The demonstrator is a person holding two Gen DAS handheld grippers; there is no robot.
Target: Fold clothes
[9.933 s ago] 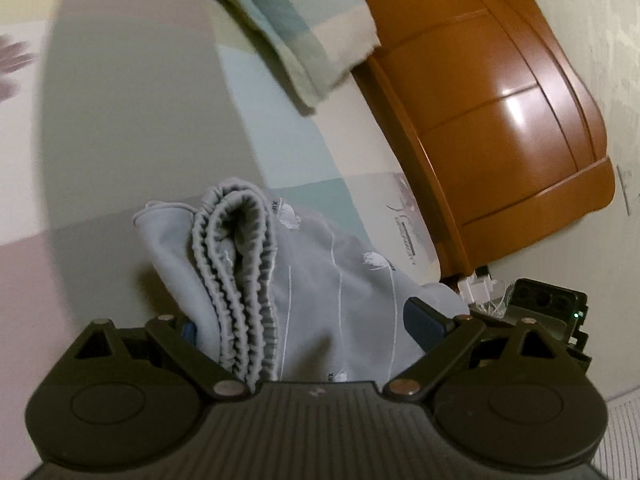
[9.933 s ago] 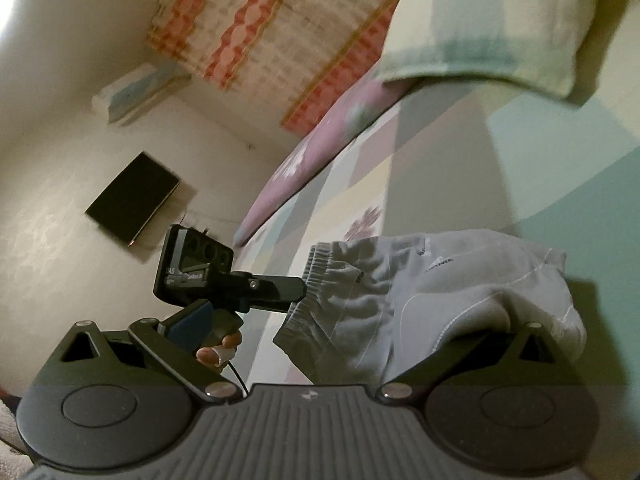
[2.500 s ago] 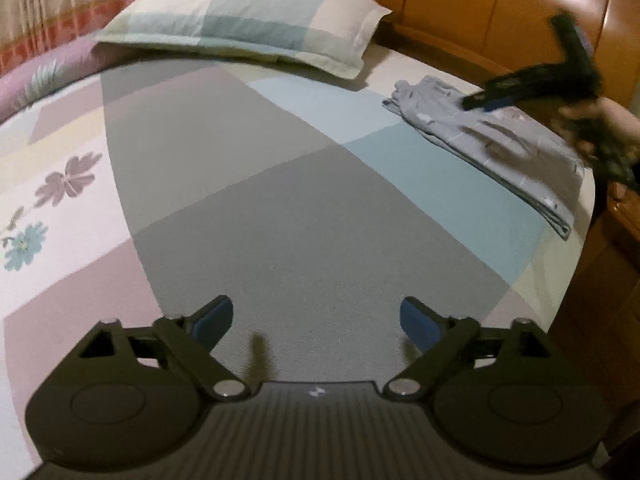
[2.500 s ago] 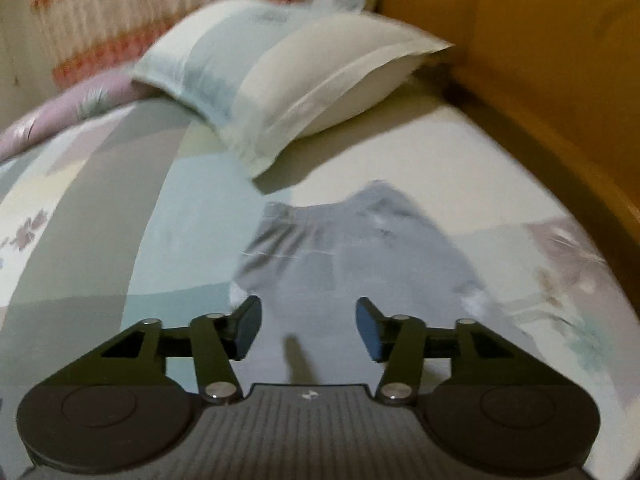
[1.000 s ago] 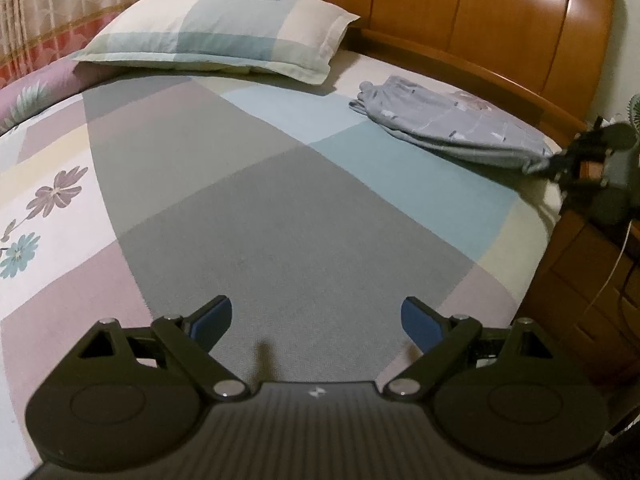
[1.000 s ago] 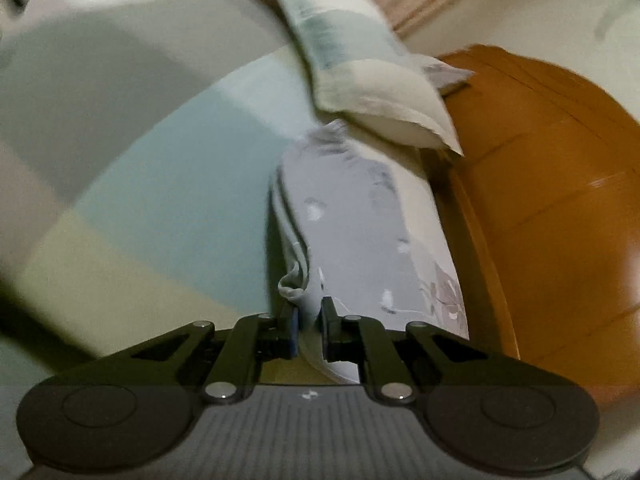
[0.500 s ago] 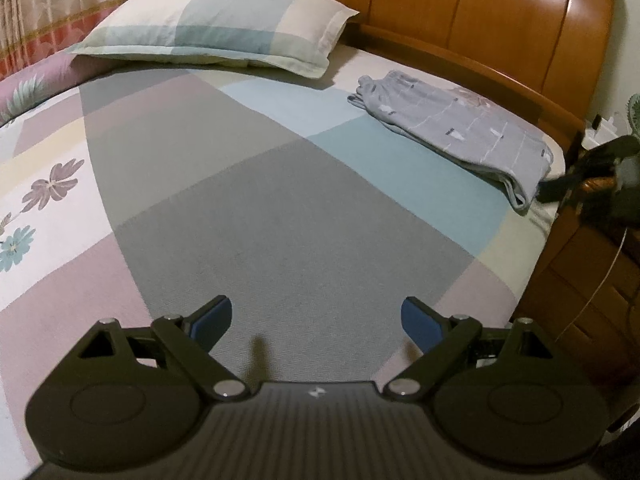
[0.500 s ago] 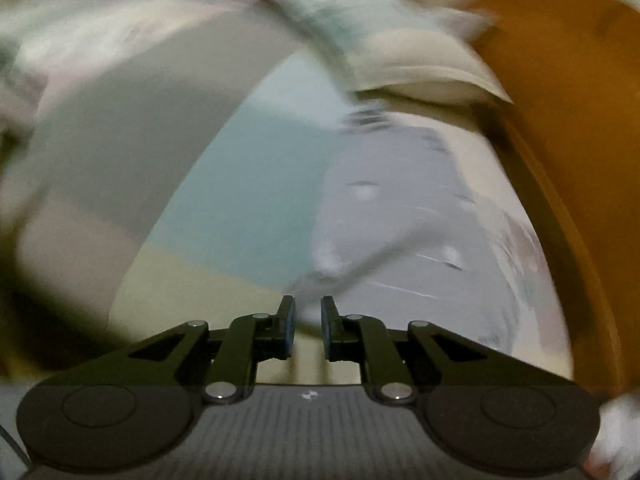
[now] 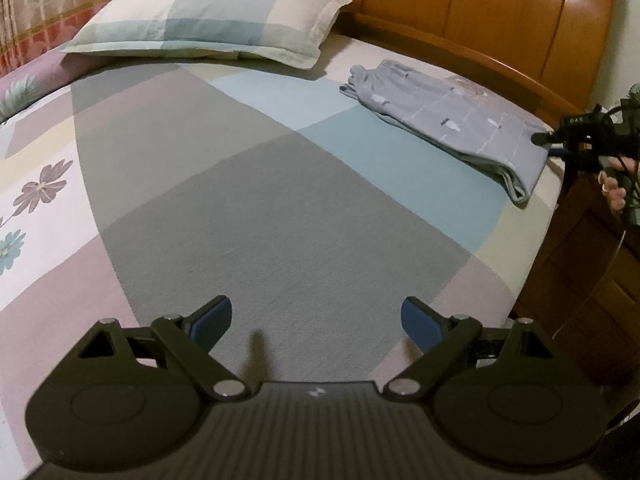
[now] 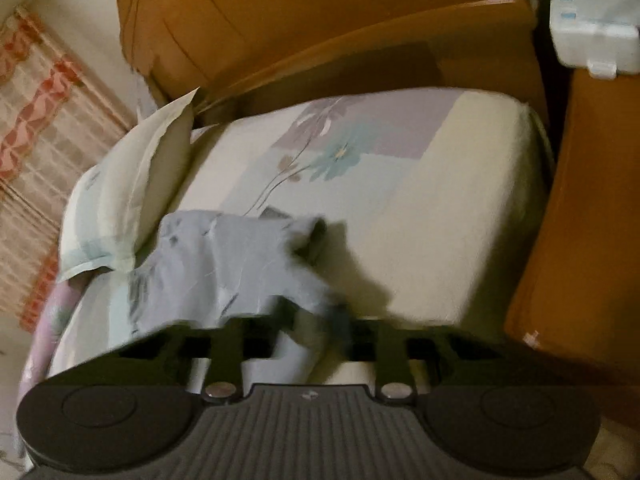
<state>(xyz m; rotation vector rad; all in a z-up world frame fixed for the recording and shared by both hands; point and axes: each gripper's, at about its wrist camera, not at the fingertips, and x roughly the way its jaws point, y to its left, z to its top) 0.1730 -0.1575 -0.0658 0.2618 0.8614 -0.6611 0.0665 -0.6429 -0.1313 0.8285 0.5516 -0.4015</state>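
The folded grey shorts (image 9: 452,124) lie flat at the bed's far right, near the headboard. In the left wrist view my right gripper (image 9: 540,139) comes in from the right edge, its tip at the shorts' right corner, with a hand (image 9: 612,188) behind it. The right wrist view is blurred. There the grey shorts (image 10: 224,264) drape toward me and a fold runs down between the closing jaws of my right gripper (image 10: 312,320), which pinch it. My left gripper (image 9: 316,320) hangs open over the bedsheet (image 9: 280,200), far from the shorts and holding nothing.
A checked pillow (image 9: 208,20) lies at the head of the bed, against the wooden headboard (image 9: 480,12). A wooden nightstand (image 9: 592,280) stands off the bed's right edge. A white box (image 10: 592,32) sits beyond the mattress corner (image 10: 500,160).
The right gripper has rolled and swung round to the shorts' end at the bed corner and taken a fold between its fingers. The shorts have settled flat. The left gripper has stayed put.
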